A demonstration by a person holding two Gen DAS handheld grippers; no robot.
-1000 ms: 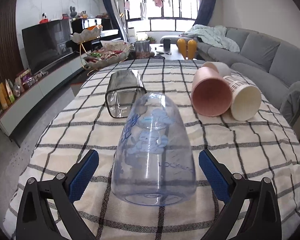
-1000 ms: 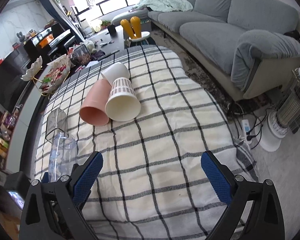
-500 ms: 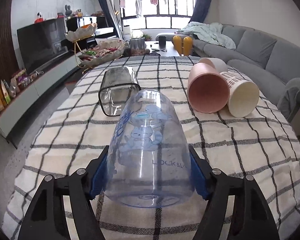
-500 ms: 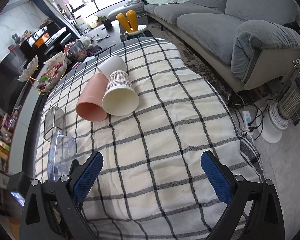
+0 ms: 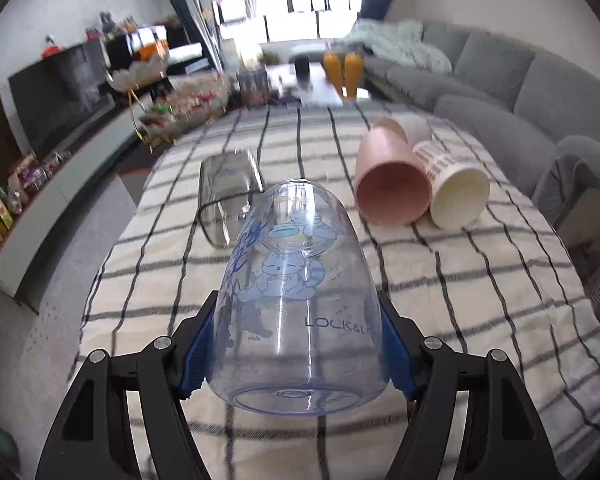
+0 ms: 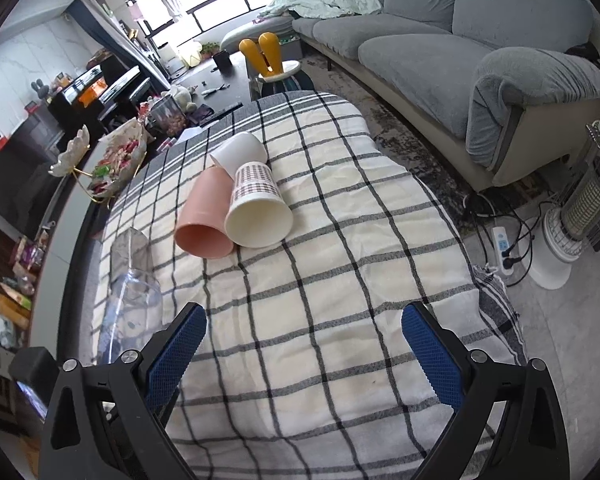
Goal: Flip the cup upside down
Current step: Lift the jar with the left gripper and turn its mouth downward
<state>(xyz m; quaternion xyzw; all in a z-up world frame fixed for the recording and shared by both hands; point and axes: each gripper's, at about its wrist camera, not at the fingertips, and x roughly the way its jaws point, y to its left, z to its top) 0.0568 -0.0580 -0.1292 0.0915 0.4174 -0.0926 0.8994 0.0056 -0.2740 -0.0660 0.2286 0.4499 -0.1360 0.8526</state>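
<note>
Grip sits low near the base of the clear blue cup (image 5: 296, 300), my left gripper (image 5: 296, 354) clamped there so I can rotate it, while my right gripper (image 6: 302, 354) hangs spread over the table (image 6: 340, 280).

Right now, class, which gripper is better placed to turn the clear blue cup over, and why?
Left. The left gripper is shut on the clear blue cup, its blue pads against both sides. The right gripper hangs open over bare checked tablecloth, holding nothing, well away from the cup.

The clear cup (image 5: 296, 300) carries blue cartoon prints. The tablecloth (image 6: 340, 280) is cream with black checks. Beside a plain pink cup (image 6: 204, 220) lies a cream cup (image 6: 256, 204) with a checked band.
</note>
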